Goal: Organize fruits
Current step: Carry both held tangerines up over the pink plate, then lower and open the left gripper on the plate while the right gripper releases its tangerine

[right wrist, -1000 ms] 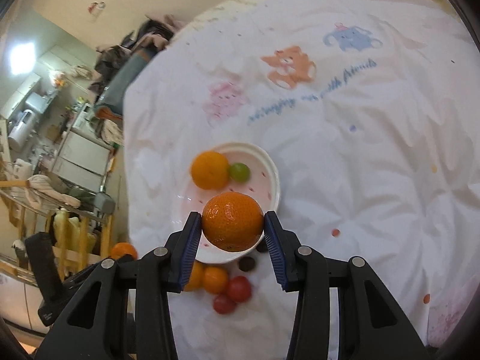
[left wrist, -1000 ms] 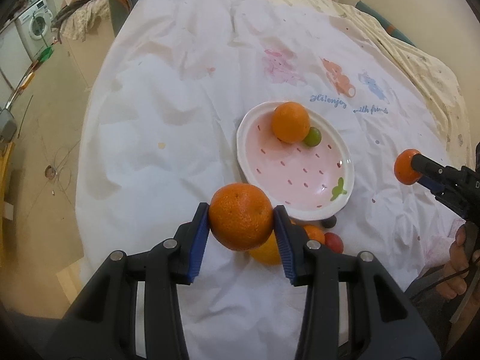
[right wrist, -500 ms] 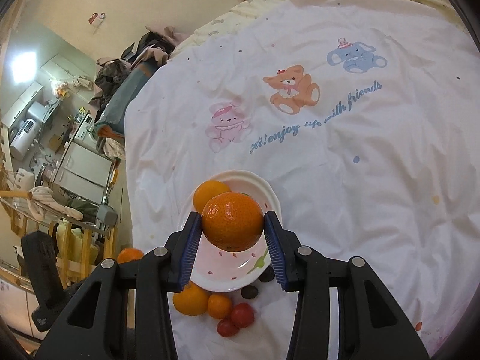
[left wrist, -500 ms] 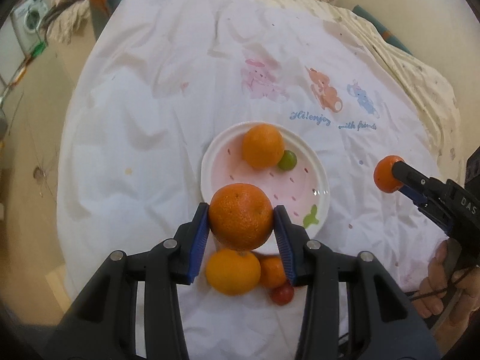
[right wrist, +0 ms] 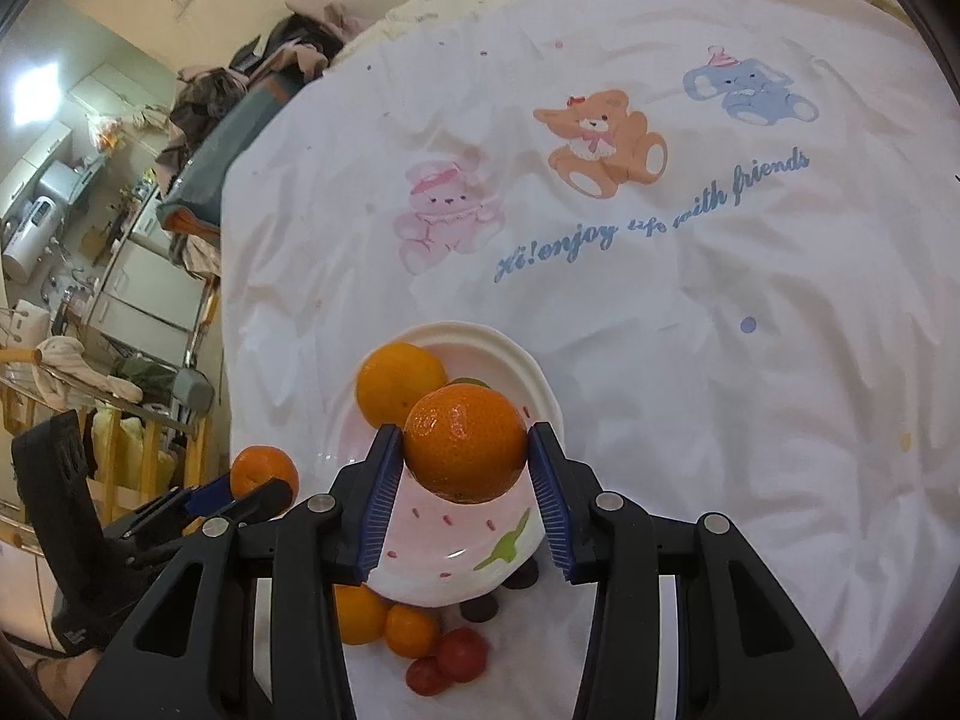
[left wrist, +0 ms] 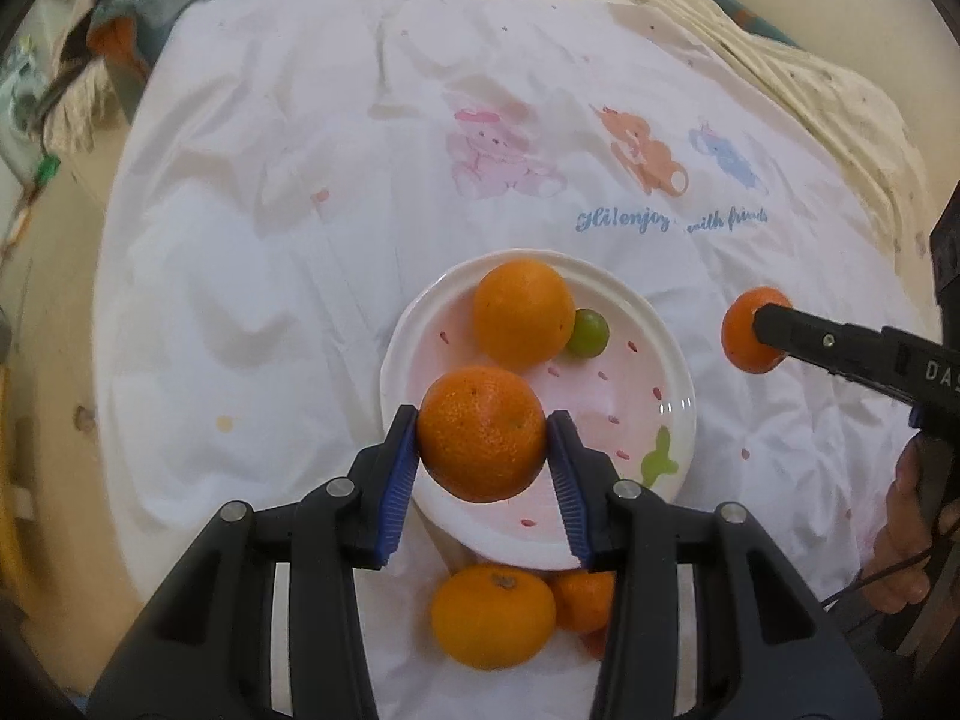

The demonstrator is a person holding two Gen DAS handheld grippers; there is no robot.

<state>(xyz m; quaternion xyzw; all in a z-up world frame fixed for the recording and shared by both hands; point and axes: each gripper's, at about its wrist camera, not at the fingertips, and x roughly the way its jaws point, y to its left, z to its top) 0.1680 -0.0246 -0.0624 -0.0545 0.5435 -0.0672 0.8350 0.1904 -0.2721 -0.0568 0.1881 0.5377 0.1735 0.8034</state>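
Your left gripper (left wrist: pixel 483 450) pinches an orange (left wrist: pixel 482 433) above the plate's (left wrist: pixel 675 372) near rim; your right gripper (right wrist: pixel 462 480) pinches another (right wrist: pixel 465 443). Release carelessly and either may knock the plate's orange (left wrist: pixel 523 312) and grape (left wrist: pixel 589 332), or roll off onto the cloth (left wrist: pixel 270 276).

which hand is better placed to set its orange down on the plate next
Left, probably. The left gripper holds its orange over the plate, above bare pink surface. In that view the right gripper's orange hangs beyond the plate's rim, over the cloth.
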